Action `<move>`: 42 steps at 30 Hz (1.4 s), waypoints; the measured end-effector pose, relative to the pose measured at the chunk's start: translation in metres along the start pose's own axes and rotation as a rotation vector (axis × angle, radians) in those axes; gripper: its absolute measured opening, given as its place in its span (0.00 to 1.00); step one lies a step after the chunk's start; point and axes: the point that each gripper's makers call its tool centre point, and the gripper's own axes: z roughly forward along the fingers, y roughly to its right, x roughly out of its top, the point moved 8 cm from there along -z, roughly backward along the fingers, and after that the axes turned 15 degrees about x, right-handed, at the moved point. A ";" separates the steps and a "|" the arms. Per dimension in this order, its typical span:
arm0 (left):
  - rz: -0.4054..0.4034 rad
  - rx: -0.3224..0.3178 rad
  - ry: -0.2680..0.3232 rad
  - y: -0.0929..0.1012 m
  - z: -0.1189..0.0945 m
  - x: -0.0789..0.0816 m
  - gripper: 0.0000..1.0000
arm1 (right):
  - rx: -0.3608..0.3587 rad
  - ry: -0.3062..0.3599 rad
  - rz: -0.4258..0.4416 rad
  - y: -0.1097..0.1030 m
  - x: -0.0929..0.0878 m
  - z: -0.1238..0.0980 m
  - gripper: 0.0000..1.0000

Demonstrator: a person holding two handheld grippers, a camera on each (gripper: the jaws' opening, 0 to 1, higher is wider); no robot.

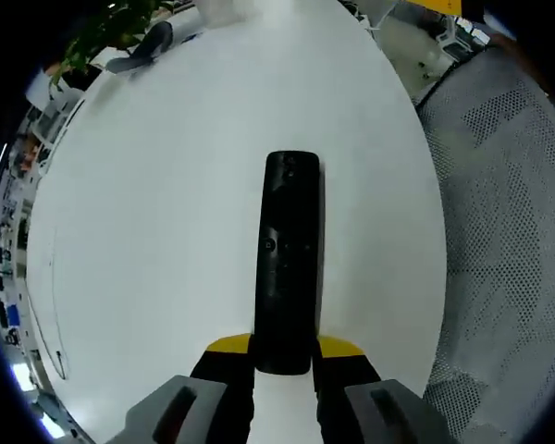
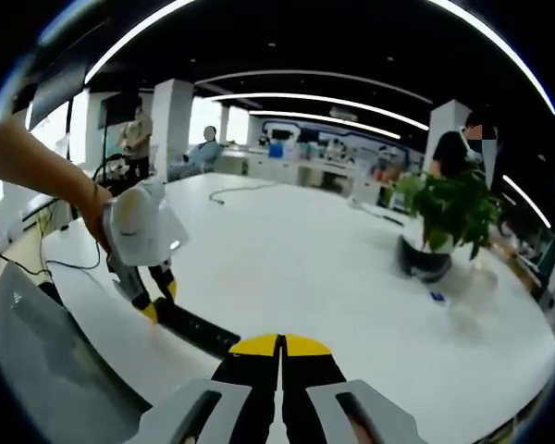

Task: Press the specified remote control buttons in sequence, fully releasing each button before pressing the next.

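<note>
On the surface [image 1: 166, 231]: white, oval top; remote control [image 1: 289, 264] lying flat, long axis running straight away from the left gripper view's camera.

Remote control: black, slim, elongated; button face upward; near end seated between the yellow-tipped fingers [image 1: 224, 347] of the left gripper [image 1: 285, 356]; far end free on the white top. Also seen in the right gripper view as a dark bar [image 2: 199, 330] lying on the surface near its close edge.

Left gripper fingers: pinching the near end of the remote control, one tip on each long side. Seen from outside in the right gripper view [image 2: 159, 301], held by a person's hand [image 2: 97, 215], tips angled down onto the end of the remote.

Right gripper [image 2: 280, 347]: raised off the surface, pointing across the room; yellow tips pressed together with only a thin seam between them; nothing held.

Right gripper position: just beside the remote control, apart from it.

Potted plant [image 2: 449, 217]: green foliage in a dark pot, standing on the far side of the surface, well apart from the remote; visible at the upper left edge of the left gripper view [image 1: 106, 32].

Mesh chair [image 1: 509, 231]: grey perforated backrest, beside the surface edge.

Cable [image 2: 236, 190]: dark, lying on the far part of the surface.

Background: open office, white columns, curved ceiling light strips, several people standing or seated far off.
</note>
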 end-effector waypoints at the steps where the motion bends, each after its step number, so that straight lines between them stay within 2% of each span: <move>1: -0.019 -0.003 0.000 0.001 0.000 -0.001 0.23 | 0.000 -0.002 -0.002 0.000 0.000 0.000 0.00; 14: -0.037 -0.015 0.052 0.035 -0.012 -0.006 0.23 | -0.010 0.011 0.010 0.002 0.001 -0.002 0.00; 28: -0.129 -0.001 0.075 0.064 -0.021 -0.009 0.23 | 0.015 -0.001 0.001 -0.002 0.000 0.000 0.00; 31: -0.130 0.003 0.073 0.074 -0.023 -0.007 0.23 | 0.017 0.002 0.006 -0.002 0.000 0.000 0.00; 35: -0.082 0.041 0.086 0.085 -0.028 -0.005 0.23 | 0.028 -0.007 0.002 -0.003 0.000 0.001 0.00; 39: -0.071 0.068 0.092 0.087 -0.029 -0.005 0.23 | 0.035 -0.015 0.004 -0.004 0.000 0.002 0.00; 42: -0.094 0.065 0.099 0.085 -0.029 -0.007 0.23 | 0.047 -0.025 0.005 -0.005 -0.001 0.003 0.00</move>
